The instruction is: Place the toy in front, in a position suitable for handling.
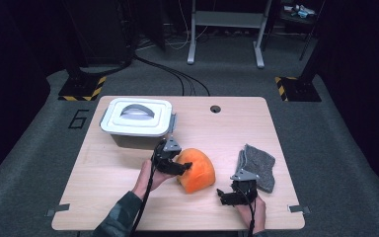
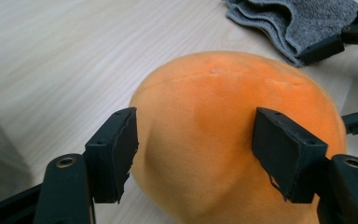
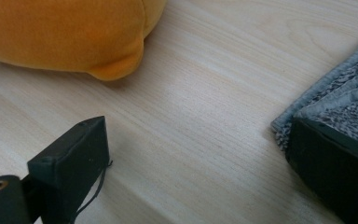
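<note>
An orange plush cushion (image 1: 197,170) lies on the wooden table (image 1: 103,197), right of centre. My left gripper (image 1: 182,167) reaches it from the left. In the left gripper view the left gripper (image 2: 196,154) stands open, its jaws spread to either side of the orange cushion (image 2: 223,102) without squeezing it. A folded grey cloth (image 1: 259,168) lies to the right of the cushion. My right gripper (image 1: 222,195) rests low near the table's front edge, between the two. In the right gripper view the right gripper (image 3: 200,154) is open over bare wood, one jaw beside the cloth (image 3: 345,102) and the cushion (image 3: 60,32) farther off.
A white lidded box (image 1: 137,118) with a grey handle stands at the back left of the table, just behind my left hand. A round cable hole (image 1: 215,108) sits near the far edge. Bare wood stretches along the left and front left.
</note>
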